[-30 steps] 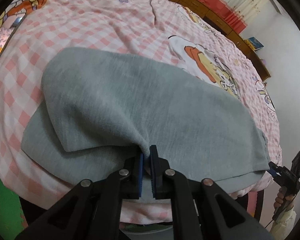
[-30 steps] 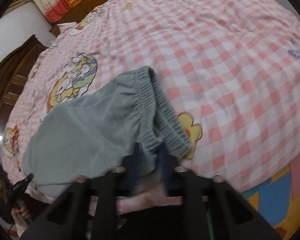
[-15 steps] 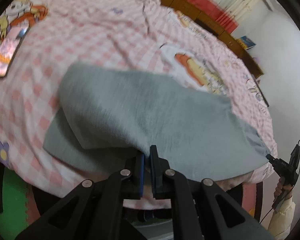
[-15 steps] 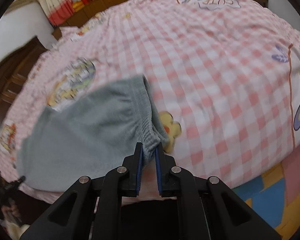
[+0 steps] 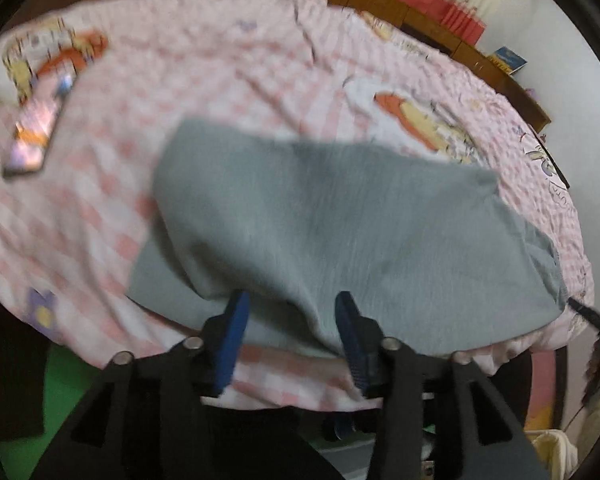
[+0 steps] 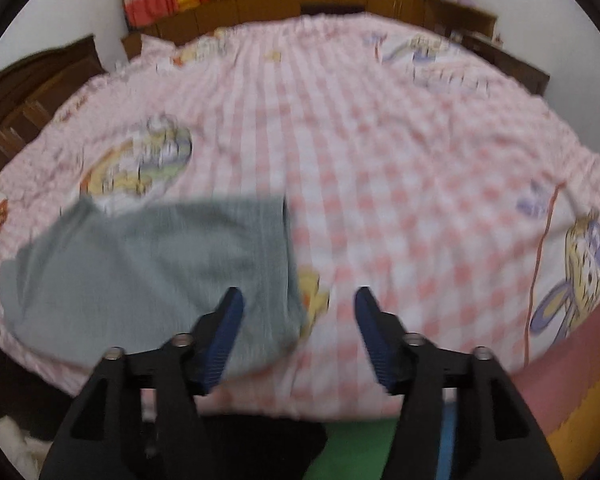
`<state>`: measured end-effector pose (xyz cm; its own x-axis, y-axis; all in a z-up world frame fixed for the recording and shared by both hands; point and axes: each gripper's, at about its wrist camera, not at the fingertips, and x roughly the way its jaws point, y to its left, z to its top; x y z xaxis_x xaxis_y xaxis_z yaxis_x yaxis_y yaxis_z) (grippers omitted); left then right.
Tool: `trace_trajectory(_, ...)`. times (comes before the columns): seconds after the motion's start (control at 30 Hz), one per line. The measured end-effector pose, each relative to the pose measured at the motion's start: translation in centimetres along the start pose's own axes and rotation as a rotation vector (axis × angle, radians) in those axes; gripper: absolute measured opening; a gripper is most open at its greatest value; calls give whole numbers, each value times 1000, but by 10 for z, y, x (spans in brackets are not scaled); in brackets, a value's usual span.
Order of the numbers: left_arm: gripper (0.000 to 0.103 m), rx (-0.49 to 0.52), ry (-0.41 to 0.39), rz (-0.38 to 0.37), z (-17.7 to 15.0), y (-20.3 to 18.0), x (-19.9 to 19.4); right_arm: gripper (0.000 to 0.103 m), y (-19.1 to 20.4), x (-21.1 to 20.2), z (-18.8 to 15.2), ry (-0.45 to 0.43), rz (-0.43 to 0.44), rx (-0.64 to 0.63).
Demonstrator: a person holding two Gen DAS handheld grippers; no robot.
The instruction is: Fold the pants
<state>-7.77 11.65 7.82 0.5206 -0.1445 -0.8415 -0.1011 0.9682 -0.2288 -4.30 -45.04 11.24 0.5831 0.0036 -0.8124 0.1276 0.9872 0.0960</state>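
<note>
The grey pants (image 5: 332, 232) lie folded lengthwise along the near edge of the pink checked bed. My left gripper (image 5: 290, 322) is open, its blue pads on either side of the pants' near edge, holding nothing. In the right wrist view the pants (image 6: 148, 264) lie at the left with the ribbed waistband end nearest. My right gripper (image 6: 298, 324) is open and empty; its left pad is over the waistband corner, its right pad over bare sheet. Both views are blurred.
A phone (image 5: 36, 136) lies on the pink checked sheet (image 5: 220, 80) at the far left. A wooden headboard and cabinets (image 6: 340, 4) run behind the bed. The floor below has green and coloured mats (image 6: 352, 452).
Both grippers have opened and let go of the pants, which now lie flat on the bed. Both have pulled back towards the near edge.
</note>
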Motion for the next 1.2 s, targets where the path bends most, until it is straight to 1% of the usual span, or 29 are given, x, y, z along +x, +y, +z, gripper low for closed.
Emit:
trace_trajectory(0.07, 51, 1, -38, 6, 4, -2, -14, 65, -2, 10, 14, -12, 48, 25)
trace_trajectory(0.17, 57, 10, -82, 2, 9, -9, -24, 65, 1, 41, 29, 26, 98, 65)
trace_trajectory(0.2, 59, 14, -82, 7, 11, -13, -24, 65, 4, 53, 33, 40, 102, 66)
trace_trajectory(0.23, 59, 13, -77, 13, 15, -19, -22, 65, 6, 63, 35, 50, 99, 64)
trace_trajectory(0.33, 59, 15, -67, -26, 25, -36, -12, 63, 16, 93, 37, 85, 75, 61)
trace_trajectory(0.37, 59, 20, -58, -40, 28, -45, -4, 57, 20, 102, 35, 95, 72, 69)
trace_trajectory(0.4, 59, 25, -55, -48, 29, -51, 1, 49, 25, 106, 32, 95, 50, 64)
trace_trajectory(0.43, 60, 34, -52, -62, 31, -58, 8, 45, 28, 107, 28, 85, 11, 45)
trace_trajectory(0.47, 61, 43, -48, -76, 33, -66, 17, 38, 35, 106, 24, 55, -38, 5)
trace_trajectory(0.5, 61, 47, -46, -87, 35, -70, 24, 28, 42, 100, 20, 24, -75, -39)
trace_trajectory(0.57, 61, 54, -33, -101, 38, -81, 44, 23, 47, 86, 18, -12, -131, -76)
trace_trajectory(0.63, 61, 53, -7, -98, 39, -89, 60, 22, 47, 72, 21, -52, -166, -78)
trace_trajectory(0.67, 61, 52, 4, -99, 40, -91, 68, 22, 47, 67, 23, -72, -214, -93)
trace_trajectory(0.7, 61, 53, 7, -98, 39, -93, 72, 22, 46, 68, 24, -73, -217, -104)
trace_trajectory(0.73, 61, 61, 8, -88, 40, -97, 78, 22, 44, 73, 26, -58, -209, -106)
trace_trajectory(0.77, 62, 83, 4, -58, 40, -102, 85, 23, 41, 83, 26, -28, -198, -101)
trace_trajectory(0.8, 63, 100, 3, -40, 39, -105, 88, 23, 40, 96, 25, 9, -192, -104)
trace_trajectory(0.87, 69, 143, -7, 1, 38, -114, 97, 24, 39, 110, 23, 26, -194, -116)
trace_trajectory(0.93, 78, 168, -20, 13, 36, -118, 100, 28, 38, 114, 22, 6, -201, -111)
trace_trajectory(1.0, 80, 204, -31, 19, 33, -122, 101, 36, 37, 112, 21, 3, -220, -113)
trace_trajectory(1.1, 80, 218, -24, 17, 31, -122, 98, 36, 39, 104, 23, 6, -227, -121)
trace_trajectory(1.2, 80, 193, -23, 13, 32, -114, 85, 37, 47, 87, 26, 5, -250, -119)
